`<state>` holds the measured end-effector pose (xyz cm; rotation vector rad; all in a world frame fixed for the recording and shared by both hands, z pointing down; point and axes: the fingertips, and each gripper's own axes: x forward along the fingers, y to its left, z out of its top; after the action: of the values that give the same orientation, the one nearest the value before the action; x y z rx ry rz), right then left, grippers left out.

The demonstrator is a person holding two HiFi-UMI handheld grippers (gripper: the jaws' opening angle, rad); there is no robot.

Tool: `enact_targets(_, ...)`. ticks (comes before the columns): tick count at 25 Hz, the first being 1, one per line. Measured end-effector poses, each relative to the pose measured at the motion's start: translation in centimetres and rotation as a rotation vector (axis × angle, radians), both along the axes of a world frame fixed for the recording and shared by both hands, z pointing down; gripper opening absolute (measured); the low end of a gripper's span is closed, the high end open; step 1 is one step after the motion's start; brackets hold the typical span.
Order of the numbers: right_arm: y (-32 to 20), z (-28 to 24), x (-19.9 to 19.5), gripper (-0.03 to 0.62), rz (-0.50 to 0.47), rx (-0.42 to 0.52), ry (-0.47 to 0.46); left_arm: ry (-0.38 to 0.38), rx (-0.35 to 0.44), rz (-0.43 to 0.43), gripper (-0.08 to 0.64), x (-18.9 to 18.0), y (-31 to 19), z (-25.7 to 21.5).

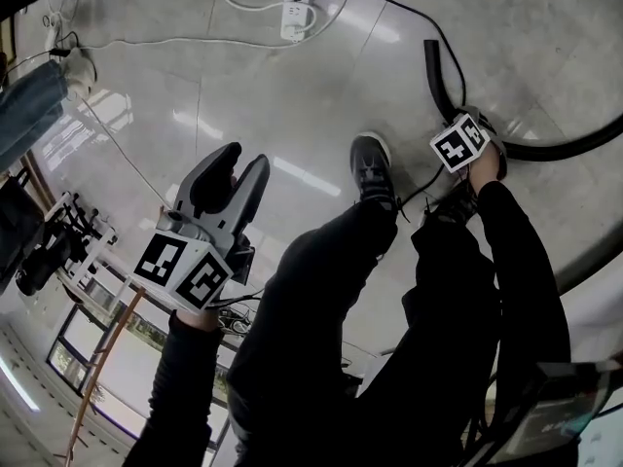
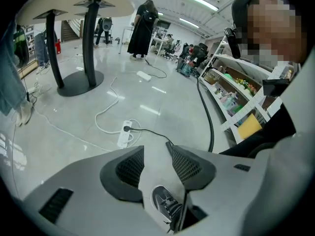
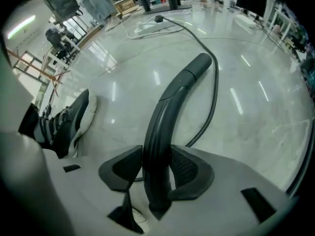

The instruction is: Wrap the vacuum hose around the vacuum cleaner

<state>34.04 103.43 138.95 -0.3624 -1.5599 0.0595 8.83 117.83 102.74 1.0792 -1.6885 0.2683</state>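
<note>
The black vacuum hose [image 1: 565,147] curves over the shiny floor at the right and ends in a rigid bent tube [image 1: 433,66]. My right gripper [image 1: 458,120] is low by the floor, its jaws hidden under its marker cube in the head view. In the right gripper view, my right gripper [image 3: 156,163] is shut on that bent tube [image 3: 170,102], with a pad pressing each side. My left gripper [image 1: 243,163] hangs above the floor to the left of my legs. It stands open [image 2: 156,156] with nothing between its fingers. The vacuum cleaner's body is in none of the views.
A thin black cord [image 1: 389,13] runs from a white power strip [image 1: 297,3] toward my shoe [image 1: 372,168]. White cable loops lie beside the strip [image 2: 125,134]. A round table pedestal [image 2: 74,82], shelves [image 2: 231,97] and a standing person [image 2: 142,28] are farther off.
</note>
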Motion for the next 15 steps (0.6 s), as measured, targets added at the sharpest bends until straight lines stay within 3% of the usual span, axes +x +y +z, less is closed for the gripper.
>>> enact_targets(3, 0.0, -2.3, 0.2, 0.161, 0.025, -0.048, 0.008, 0.014, 0.018, 0.018, 0.19, 1.1, -1.3, -1.5)
enact_targets(7, -0.6, -10.9, 0.4, 0.16, 0.092, -0.116, -0.09, 0.061, 0.043, 0.043, 0.19, 4.5, -3.3, -5.6)
enact_targets(11, -1.6, -22.9, 2.0, 0.161, 0.121, -0.186, -0.2, 0.104, 0.082, 0.077, 0.19, 9.1, -6.9, -12.4)
enact_targets(15, -0.2, -37.8, 8.4, 0.163, 0.063, -0.282, -0.227, 0.166, 0.084, 0.167, 0.19, 15.6, -9.9, -23.4)
